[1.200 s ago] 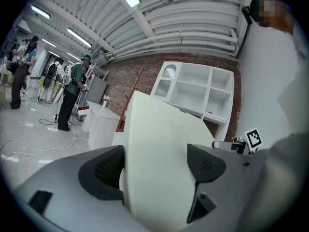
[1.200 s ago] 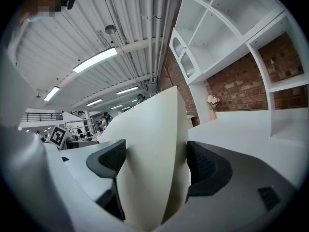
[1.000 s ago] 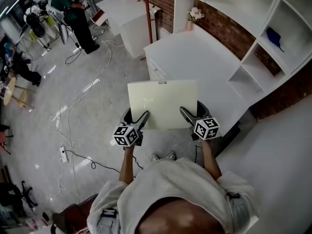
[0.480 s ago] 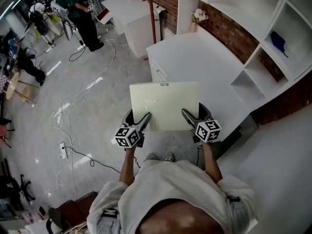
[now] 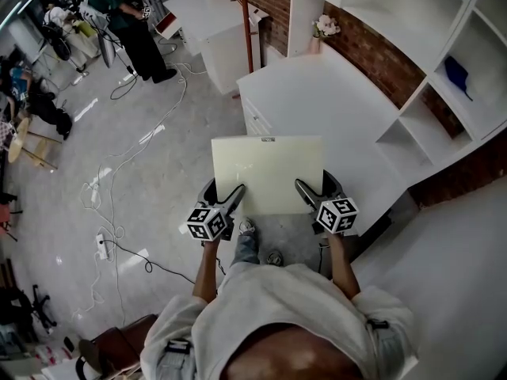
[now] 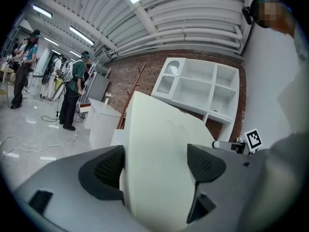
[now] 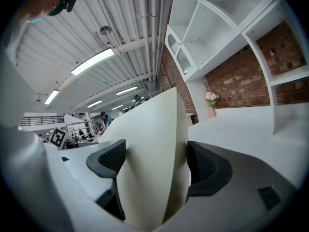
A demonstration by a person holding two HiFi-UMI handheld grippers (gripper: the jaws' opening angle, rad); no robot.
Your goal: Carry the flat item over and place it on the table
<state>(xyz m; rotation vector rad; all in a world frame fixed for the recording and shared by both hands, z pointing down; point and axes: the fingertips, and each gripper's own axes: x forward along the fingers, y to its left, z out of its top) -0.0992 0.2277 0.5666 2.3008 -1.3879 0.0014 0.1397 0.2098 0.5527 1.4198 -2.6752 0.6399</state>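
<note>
nearest, the left gripper (image 5: 234, 190) and the right gripper (image 5: 303, 188) are seen clamped on the near edge of the pale flat board (image 5: 268, 172), one toward each near corner, with each pair of jaws pressed against its two faces. the board is held roughly level before the person, its far part seen against the white table (image 5: 317, 93). beyond, a vase of flowers (image 5: 321, 28) is set by the brick wall, and a standing person (image 5: 119, 14) is seen far left.

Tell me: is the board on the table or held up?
Held up: left gripper and right gripper clamp the board by its near edge.
</note>
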